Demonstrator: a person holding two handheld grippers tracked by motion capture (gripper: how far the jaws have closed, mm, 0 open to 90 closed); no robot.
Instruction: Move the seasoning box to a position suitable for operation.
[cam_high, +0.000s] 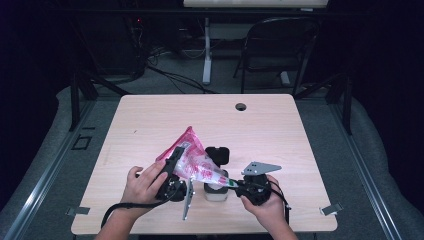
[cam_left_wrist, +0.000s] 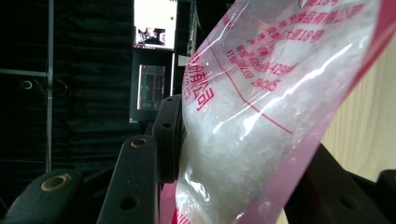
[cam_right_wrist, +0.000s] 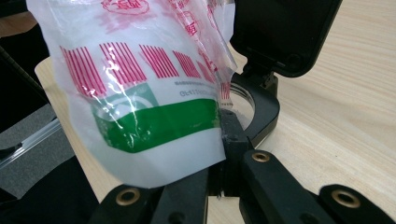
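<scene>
sugar bag (cam_high: 192, 162), mid-frame, clamped by both: left hand-held gripper (cam_high: 172, 162) half-closed, right hand-held gripper (cam_high: 235, 183) pinching its corner; tilt slowly over jar (cam_high: 216, 192)

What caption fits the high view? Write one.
Both grippers hold a pink bag tilted over an open jar.

We see a pale wooden table (cam_high: 280, 125) with a round hole (cam_high: 241, 106) near its far edge, bearing a small black-lidded container (cam_high: 216, 192).
</scene>
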